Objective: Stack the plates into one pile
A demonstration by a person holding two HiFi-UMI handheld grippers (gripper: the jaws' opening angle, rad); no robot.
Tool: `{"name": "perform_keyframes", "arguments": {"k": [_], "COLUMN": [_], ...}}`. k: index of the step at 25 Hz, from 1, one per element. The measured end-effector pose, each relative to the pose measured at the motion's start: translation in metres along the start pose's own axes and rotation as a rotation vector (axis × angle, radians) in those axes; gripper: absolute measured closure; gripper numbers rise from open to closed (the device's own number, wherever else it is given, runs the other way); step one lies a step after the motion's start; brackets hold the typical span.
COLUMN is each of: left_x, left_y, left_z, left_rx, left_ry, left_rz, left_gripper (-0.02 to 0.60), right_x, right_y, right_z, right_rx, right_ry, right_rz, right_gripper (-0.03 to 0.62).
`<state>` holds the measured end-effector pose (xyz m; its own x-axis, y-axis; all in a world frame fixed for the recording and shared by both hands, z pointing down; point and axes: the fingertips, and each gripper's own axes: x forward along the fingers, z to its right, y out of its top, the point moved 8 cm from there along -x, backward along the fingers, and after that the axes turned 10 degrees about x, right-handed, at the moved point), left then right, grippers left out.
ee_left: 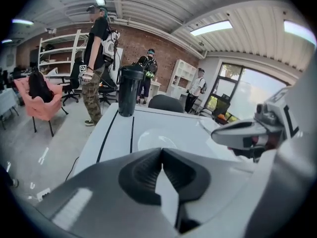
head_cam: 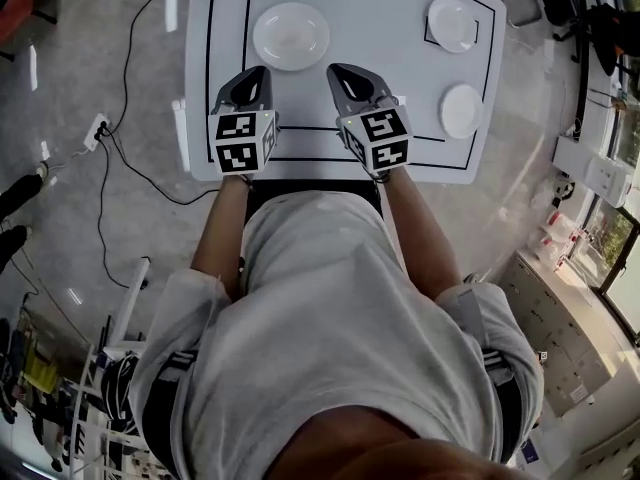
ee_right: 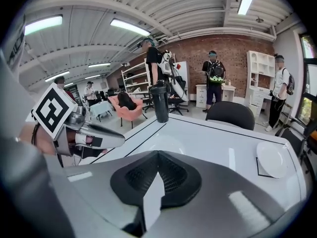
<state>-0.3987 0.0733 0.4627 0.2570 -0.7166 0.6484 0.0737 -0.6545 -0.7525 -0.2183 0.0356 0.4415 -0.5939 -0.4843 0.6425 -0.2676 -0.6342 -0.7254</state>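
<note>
Overhead, three plates lie apart on the table (head_cam: 380,58): a big plate (head_cam: 291,36) just beyond the left gripper (head_cam: 258,70) and right gripper (head_cam: 335,68), with a far small plate (head_cam: 452,23) and a near small plate (head_cam: 461,111) at the right.

Left gripper view: its jaws meet, holding nothing. The big plate (ee_left: 158,138) lies ahead, before a tumbler (ee_left: 130,90).

Right gripper view: its jaws are closed and empty. The far small plate (ee_right: 271,159) sits to the right.
</note>
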Motion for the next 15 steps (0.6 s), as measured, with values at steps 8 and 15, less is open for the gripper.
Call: {"name": "perform_keyframes", "arguments": {"k": [8, 15], "left_x": [0.027, 0.043], "left_y": [0.004, 0.003], "left_z": [-0.013, -0.023], "left_rx": [0.022, 0.038], "left_ry": [0.022, 0.045], "left_rz": [-0.042, -0.082], "left_gripper": [0.578, 0.578], "right_x": [0.027, 0.042], "right_y": [0.003, 0.003], "right_z": [0.016, 0.030], "right_rx": [0.003, 0.012], "right_ry": [-0.017, -0.036], "right_rz": [-0.028, -0.038], "right_gripper": [0.592, 0.591]}}
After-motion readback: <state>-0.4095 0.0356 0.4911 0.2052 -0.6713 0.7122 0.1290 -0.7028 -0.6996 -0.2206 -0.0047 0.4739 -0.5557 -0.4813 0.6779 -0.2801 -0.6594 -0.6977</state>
